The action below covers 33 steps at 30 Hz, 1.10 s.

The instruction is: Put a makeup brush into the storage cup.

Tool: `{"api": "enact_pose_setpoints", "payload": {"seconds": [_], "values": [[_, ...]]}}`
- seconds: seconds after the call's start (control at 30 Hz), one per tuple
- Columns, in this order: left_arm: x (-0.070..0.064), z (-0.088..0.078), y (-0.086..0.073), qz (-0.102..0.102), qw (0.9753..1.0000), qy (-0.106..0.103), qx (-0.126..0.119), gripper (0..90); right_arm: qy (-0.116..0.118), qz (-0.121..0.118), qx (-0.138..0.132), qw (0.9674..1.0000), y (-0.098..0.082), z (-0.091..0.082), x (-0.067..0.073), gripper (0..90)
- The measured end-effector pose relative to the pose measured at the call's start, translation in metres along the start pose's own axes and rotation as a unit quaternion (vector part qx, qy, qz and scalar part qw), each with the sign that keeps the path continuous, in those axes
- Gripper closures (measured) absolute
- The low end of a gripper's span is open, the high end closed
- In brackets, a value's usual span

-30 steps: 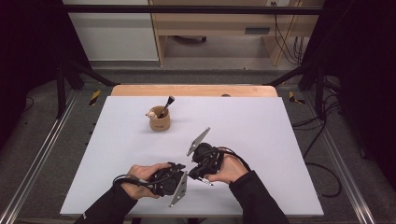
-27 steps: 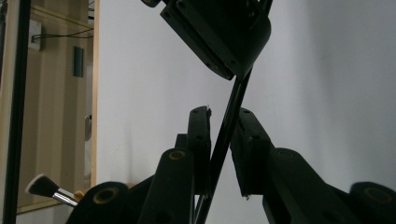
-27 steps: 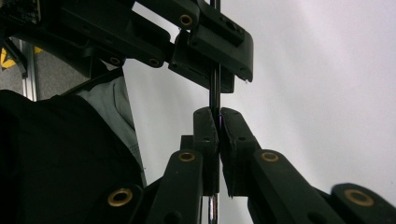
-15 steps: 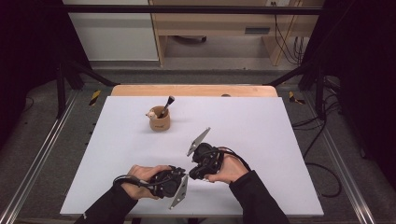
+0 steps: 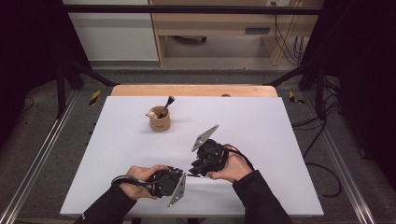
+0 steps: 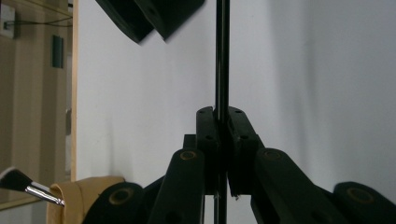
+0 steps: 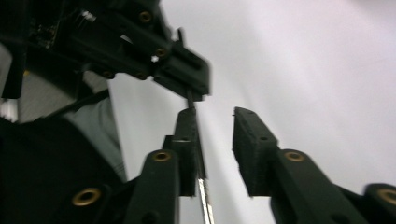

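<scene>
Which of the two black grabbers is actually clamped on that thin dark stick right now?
The left gripper: its jaws are pressed shut on the thin brush handle. The right gripper has just been opening, with a gap beside the handle.

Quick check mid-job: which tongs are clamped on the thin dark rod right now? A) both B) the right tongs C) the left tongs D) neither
C: in the left gripper view the left tongs are shut on the thin dark rod, while the right tongs have just been opening, the rod lying against one pad only.

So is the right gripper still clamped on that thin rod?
No, open. Its jaws have just been opening: the thin rod lies along one with a gap to the other, while the left gripper clamps it.
</scene>
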<state>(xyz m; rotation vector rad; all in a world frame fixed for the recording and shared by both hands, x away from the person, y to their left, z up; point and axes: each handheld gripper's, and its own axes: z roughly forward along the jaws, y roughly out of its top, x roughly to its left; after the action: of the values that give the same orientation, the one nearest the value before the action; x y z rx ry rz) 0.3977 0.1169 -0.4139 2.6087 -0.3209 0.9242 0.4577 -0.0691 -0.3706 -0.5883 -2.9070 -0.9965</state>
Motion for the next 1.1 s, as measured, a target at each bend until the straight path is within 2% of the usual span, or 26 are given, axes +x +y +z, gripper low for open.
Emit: {"api": "enact_pose_setpoints", "payload": {"seconds": [0.03, 0.1, 0.17, 0.23, 0.33, 0.4, 0.43, 0.5, 0.57, 0.63, 0.7, 0.77, 0.93, 1.07, 1.1], "values": [[0.0, 0.0, 0.0, 0.0, 1.0, 0.0, 0.0, 84.7, 0.0, 0.0, 0.0, 1.0, 0.0, 0.0, 0.0, 68.5], [0.002, 0.0, -0.003, -0.014, 0.9999, -0.003, 0.004, 84.7, -0.02, 0.013, -0.033, 0.9992, -0.003, -0.009, -0.003, 62.8], [0.003, 0.0, -0.006, -0.027, 0.9996, -0.007, 0.004, 84.7, -0.026, 0.019, -0.041, 0.9986, -0.004, -0.012, -0.004, 62.1], [0.004, 0.0, -0.01, -0.051, 0.9987, -0.009, 0.005, 84.7, -0.038, 0.025, -0.067, 0.9968, -0.007, -0.019, -0.007, 57.5], [0.006, 0.0, -0.012, -0.063, 0.9979, -0.01, 0.006, 84.7, -0.044, 0.029, -0.079, 0.9955, -0.009, -0.023, -0.008, 54.9], [0.007, 0.0, -0.015, -0.078, 0.9969, -0.012, 0.004, 84.7, -0.051, 0.034, -0.092, 0.9939, -0.011, -0.027, -0.009, 53.5], [0.007, 0.0, -0.016, -0.086, 0.9962, -0.014, 0.004, 84.8, -0.059, 0.04, -0.107, 0.9917, -0.014, -0.031, -0.011, 50.0], [0.008, 0.0, -0.02, -0.11, 0.9938, -0.016, 0.003, 84.8, -0.07, 0.046, -0.118, 0.9894, -0.016, -0.033, -0.012, 47.1], [0.008, 0.0, -0.021, -0.116, 0.9931, -0.016, 0.004, 84.8, -0.08, 0.047, -0.128, 0.9875, -0.018, -0.036, -0.014, 44.1], [0.009, 0.001, -0.024, -0.13, 0.9914, -0.016, 0.002, 84.8, -0.085, 0.048, -0.134, 0.9862, -0.019, -0.037, -0.014, 42.1], [0.009, 0.001, -0.026, -0.141, 0.9898, -0.016, 0.002, 84.8, -0.095, 0.052, -0.145, 0.9835, -0.021, -0.039, -0.015, 38.4], [0.01, 0.001, -0.029, -0.156, 0.9877, -0.016, 0.002, 84.8, -0.105, 0.059, -0.156, 0.9804, -0.022, -0.042, -0.017, 34.8], [0.011, 0.002, -0.036, -0.202, 0.9792, -0.015, -0.012, 84.8, -0.133, 0.066, -0.183, 0.9719, -0.028, -0.047, -0.019, 26.6], [0.012, 0.001, -0.04, -0.231, 0.9725, -0.012, -0.024, 84.8, -0.138, 0.083, -0.2, 0.9665, -0.034, -0.05, -0.022, 23.4], [0.013, 0.0, -0.042, -0.247, 0.9686, -0.01, -0.029, 84.8, -0.141, 0.083, -0.203, 0.9655, -0.035, -0.051, -0.022, 22.5]]}}
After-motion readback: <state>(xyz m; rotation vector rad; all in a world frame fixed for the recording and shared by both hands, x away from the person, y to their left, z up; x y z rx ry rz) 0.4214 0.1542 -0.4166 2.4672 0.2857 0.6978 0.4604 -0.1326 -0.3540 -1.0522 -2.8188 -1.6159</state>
